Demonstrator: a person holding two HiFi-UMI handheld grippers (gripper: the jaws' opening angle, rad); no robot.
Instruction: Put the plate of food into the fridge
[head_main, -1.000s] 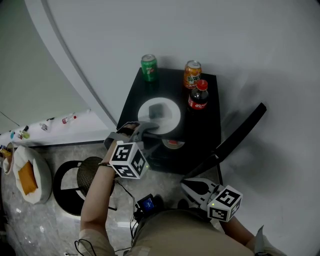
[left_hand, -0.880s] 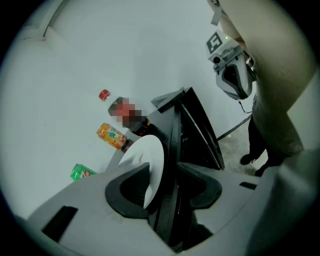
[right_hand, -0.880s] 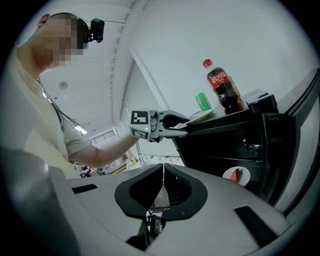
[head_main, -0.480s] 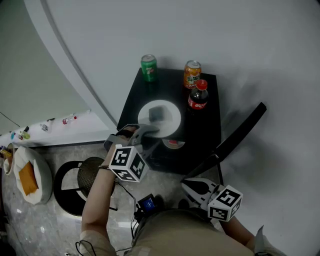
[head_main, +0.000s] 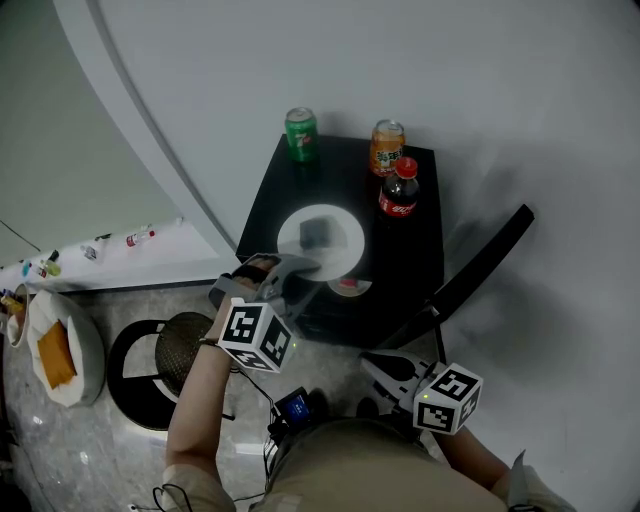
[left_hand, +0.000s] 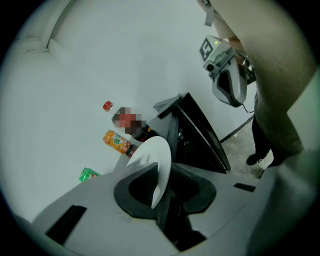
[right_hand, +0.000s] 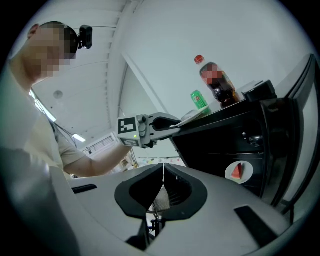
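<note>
A white plate (head_main: 338, 251) with a grey block of food (head_main: 315, 232) rests on top of the black fridge (head_main: 405, 262), whose door (head_main: 470, 272) stands open to the right. My left gripper (head_main: 300, 263) is at the plate's near rim, its jaws closing with the thin rim between them. In the left gripper view the plate (left_hand: 152, 159) runs edge-on into the left gripper (left_hand: 162, 196). My right gripper (head_main: 376, 363) hangs low in front of the fridge, shut and empty, as the right gripper (right_hand: 161, 192) shows in its own view.
A green can (head_main: 300, 133), an orange can (head_main: 386, 147) and a cola bottle (head_main: 398, 190) stand at the back of the fridge top. Inside the fridge lies a small plate with a red wedge (right_hand: 239, 171). A black stool (head_main: 150, 360) and a white dish (head_main: 55, 350) are on the floor at left.
The left gripper's jaws have closed in on the plate's near rim. The right gripper has stayed put.
</note>
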